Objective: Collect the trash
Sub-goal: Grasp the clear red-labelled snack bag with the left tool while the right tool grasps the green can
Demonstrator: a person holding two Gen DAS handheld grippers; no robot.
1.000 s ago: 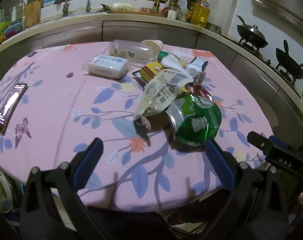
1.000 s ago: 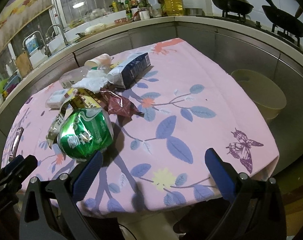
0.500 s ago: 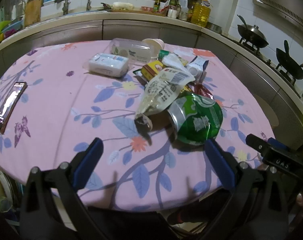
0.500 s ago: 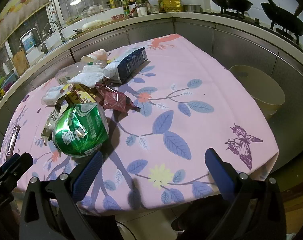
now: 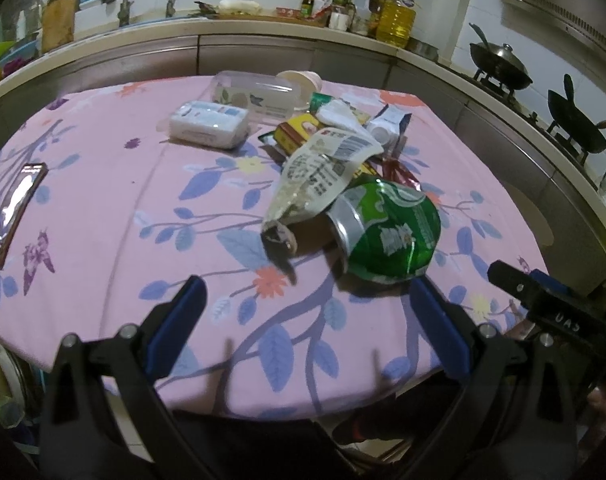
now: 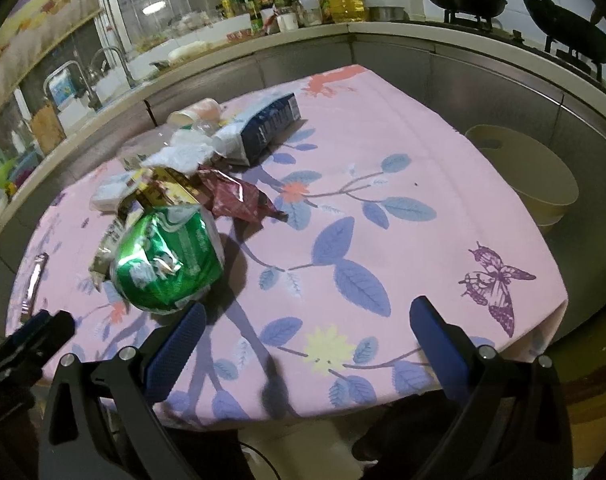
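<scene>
Currently both your hand-held grippers, left (image 5: 307, 320) and right (image 6: 309, 334), spread wide, empty, hovering off surface (image 6: 383, 128) near edge. Trash pile centre; crushed green can (image 5: 387, 232) nearest, likely first pick.

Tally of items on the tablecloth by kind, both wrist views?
Bags/wrappers: 4 (green bag, white bag, red wrapper, yellow packet)
Cartons: 1 (blue carton)
Cups: 1 (cup)
Clear containers: 1 (clear box)
Wipes packs: 1 (wipes)
Phones: 1 (phone)
Total: 9, though the pile may hide more.
</scene>
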